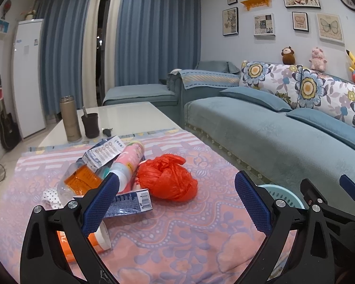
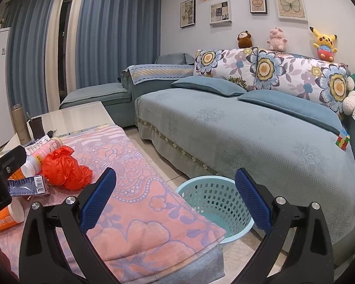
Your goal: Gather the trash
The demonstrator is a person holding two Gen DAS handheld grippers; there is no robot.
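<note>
A heap of trash lies on the pink patterned cloth (image 1: 177,232): a crumpled red plastic bag (image 1: 169,179), a pink bottle (image 1: 127,163), a clear wrapper with an orange label (image 1: 79,182), a printed paper packet (image 1: 106,152), a blue barcode box (image 1: 130,201) and an orange cup (image 1: 68,246). My left gripper (image 1: 175,203) hangs open just in front of the heap, its left finger over the box. My right gripper (image 2: 175,201) is open above the table's edge, over the teal waste basket (image 2: 213,203). The red bag (image 2: 65,169) and orange cup (image 2: 6,217) lie to its left.
A metal thermos (image 1: 69,119), a dark cup (image 1: 90,125) and keys (image 1: 107,131) stand on the white table beyond the cloth. A blue sofa (image 2: 248,137) with floral cushions runs along the right. The basket stands on the floor between table and sofa.
</note>
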